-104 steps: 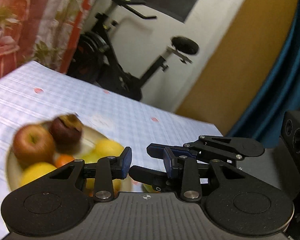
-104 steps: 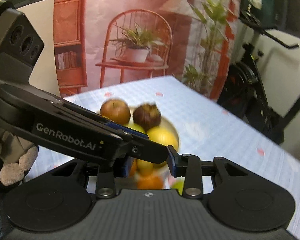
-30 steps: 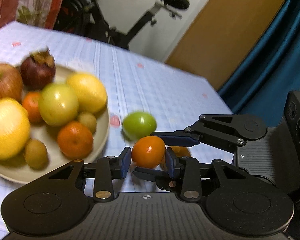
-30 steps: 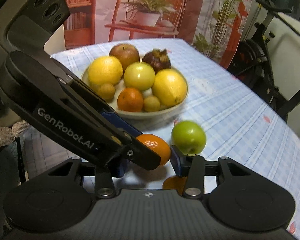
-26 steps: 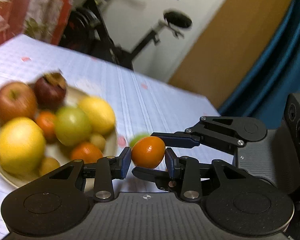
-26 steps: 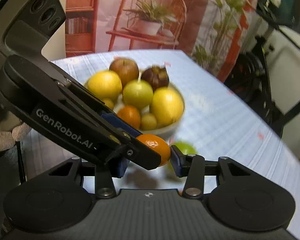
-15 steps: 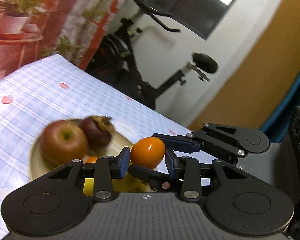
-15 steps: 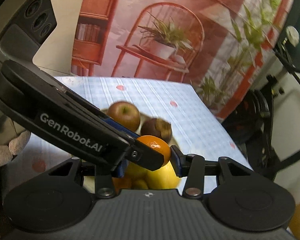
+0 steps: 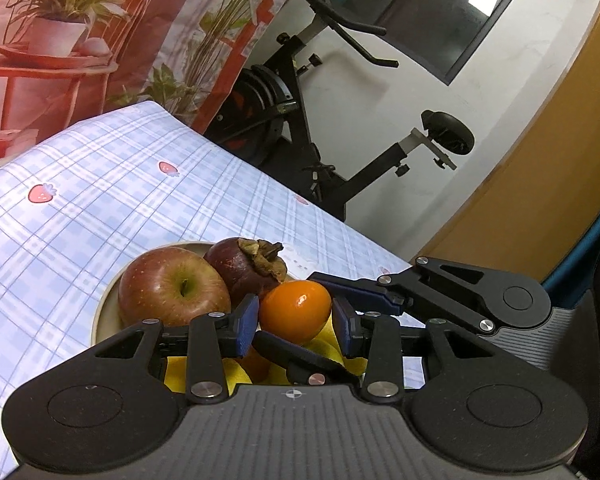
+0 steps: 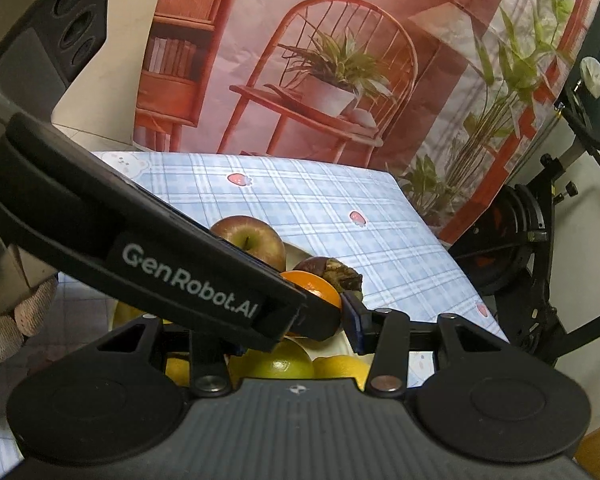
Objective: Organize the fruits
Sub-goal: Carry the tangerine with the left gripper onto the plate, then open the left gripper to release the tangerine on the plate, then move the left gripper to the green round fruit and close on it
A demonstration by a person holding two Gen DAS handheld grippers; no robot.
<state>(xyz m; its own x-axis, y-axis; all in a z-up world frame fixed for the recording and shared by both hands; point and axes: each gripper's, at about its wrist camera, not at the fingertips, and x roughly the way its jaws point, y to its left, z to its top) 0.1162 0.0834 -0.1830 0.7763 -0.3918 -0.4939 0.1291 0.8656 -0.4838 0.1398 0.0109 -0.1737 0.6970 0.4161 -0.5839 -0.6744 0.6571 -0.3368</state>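
Note:
A small orange [image 9: 294, 312] hangs over the fruit plate [image 9: 104, 312], gripped from two sides at once. In the left wrist view my left gripper [image 9: 294, 320] has a blue pad against each flank of it, and its jaws are easing open. My right gripper's fingers [image 9: 352, 288] cross in from the right, one behind and one under the orange. In the right wrist view my right gripper [image 10: 300, 328] holds the orange [image 10: 314, 286] at its right pad. The left gripper's finger [image 10: 188, 276] hides the other pad. A red apple [image 9: 172, 292] and a mangosteen [image 9: 248, 268] lie on the plate behind.
Yellow and green fruit [image 10: 284, 360] fill the plate under the grippers. The checked tablecloth [image 9: 100, 184] runs to a far edge, with an exercise bike [image 9: 300, 120] beyond it. A gloved hand [image 10: 4, 332] shows at the left edge of the right wrist view.
Both grippers have carried the orange from the cloth beside a green apple up and over the plate. The green apple has gone out of view, and the plate now sits lower in both views.

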